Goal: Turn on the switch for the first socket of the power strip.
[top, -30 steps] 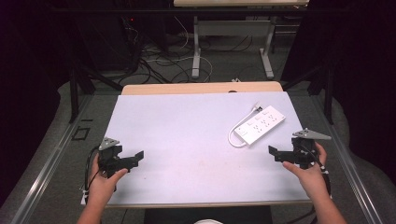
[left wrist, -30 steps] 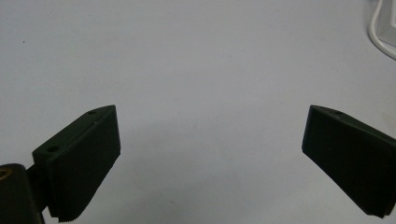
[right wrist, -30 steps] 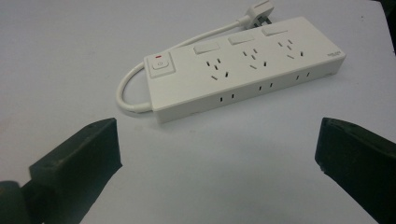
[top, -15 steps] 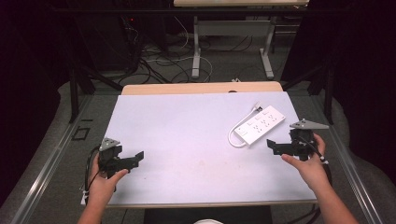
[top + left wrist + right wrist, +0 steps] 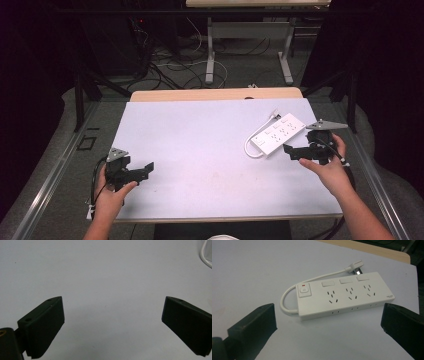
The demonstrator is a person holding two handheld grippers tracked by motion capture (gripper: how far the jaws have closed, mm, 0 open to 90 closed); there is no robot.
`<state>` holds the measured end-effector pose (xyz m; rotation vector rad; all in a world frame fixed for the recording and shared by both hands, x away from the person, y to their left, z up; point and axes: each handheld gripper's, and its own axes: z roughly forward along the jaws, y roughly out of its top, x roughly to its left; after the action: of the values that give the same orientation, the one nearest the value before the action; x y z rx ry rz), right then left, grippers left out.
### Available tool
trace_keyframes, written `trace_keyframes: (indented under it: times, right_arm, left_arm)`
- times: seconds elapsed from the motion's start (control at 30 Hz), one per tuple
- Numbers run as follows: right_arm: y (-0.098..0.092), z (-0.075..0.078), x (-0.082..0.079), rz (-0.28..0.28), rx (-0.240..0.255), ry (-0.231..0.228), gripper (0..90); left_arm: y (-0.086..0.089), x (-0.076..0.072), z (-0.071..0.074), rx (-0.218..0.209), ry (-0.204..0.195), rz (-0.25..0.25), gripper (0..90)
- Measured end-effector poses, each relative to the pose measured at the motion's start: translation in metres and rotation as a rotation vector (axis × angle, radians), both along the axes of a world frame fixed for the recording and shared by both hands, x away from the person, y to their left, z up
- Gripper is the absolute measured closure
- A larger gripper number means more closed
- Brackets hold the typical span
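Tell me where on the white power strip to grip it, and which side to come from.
Grip the power strip across its narrow width, on the two long side walls near the middle. It lies flat, so come from above with the open right gripper, already beside it. Probably avoid the switch end, where the cable loops out and curls round to the plug.

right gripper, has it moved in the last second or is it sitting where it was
Yes. In the high view the right gripper has moved up the table toward the power strip, which has stayed put; its jaws stand open just short of it.
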<state>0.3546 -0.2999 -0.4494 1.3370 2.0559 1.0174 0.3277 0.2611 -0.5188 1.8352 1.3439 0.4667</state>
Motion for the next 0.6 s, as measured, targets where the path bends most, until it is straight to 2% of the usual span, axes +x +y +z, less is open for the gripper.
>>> trace_keyframes:
  times: [0.43, 0.53, 0.6]
  right_arm:
    - [0.009, 0.009, 0.019, 0.007, -0.049, 0.033, 0.0]
    - [0.01, 0.011, 0.022, 0.009, -0.056, 0.034, 0.0]
    - [0.012, 0.012, 0.025, 0.008, -0.06, 0.038, 0.0]
  left_arm:
    - [-0.002, 0.0, -0.001, 0.018, 0.006, -0.001, 4.5]
    - [-0.003, 0.0, -0.003, 0.025, -0.003, 0.003, 4.7]
    - [-0.003, 0.0, -0.003, 0.032, 0.009, 0.001, 5.5]
